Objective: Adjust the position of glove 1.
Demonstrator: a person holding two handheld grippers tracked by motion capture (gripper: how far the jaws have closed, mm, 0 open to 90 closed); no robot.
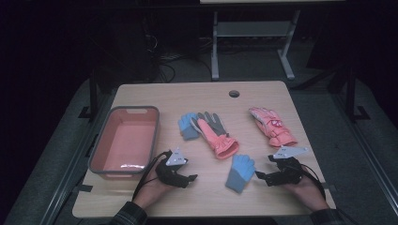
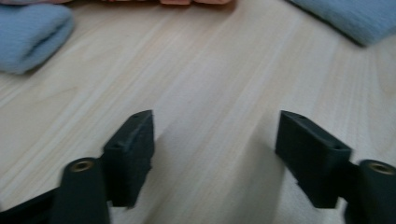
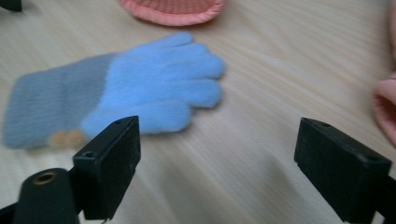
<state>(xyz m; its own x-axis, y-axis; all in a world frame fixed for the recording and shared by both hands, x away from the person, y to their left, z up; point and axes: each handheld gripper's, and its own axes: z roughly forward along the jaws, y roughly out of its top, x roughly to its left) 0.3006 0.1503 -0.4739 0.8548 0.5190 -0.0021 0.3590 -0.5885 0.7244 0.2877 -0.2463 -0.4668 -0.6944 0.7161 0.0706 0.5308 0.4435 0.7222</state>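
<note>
While I watch from the high view, my right hand-held gripper (image 1: 261, 176) stands wide open with nothing between its jaws, just beside the blue glove (image 1: 240, 172) lying flat near the desk's (image 1: 197, 96) front edge. My left hand-held gripper (image 1: 191, 178) is open too, holding nothing, over bare wood near the front left corner. I judge the sorting has barely begun: the pink bin (image 1: 148, 140) along the left edge looks empty, and all the gloves remain out. A second blue glove (image 1: 187, 125) and a grey-and-coral glove (image 1: 216, 133) overlap mid-desk; a pink glove (image 1: 272, 125) lies toward the right edge.
</note>
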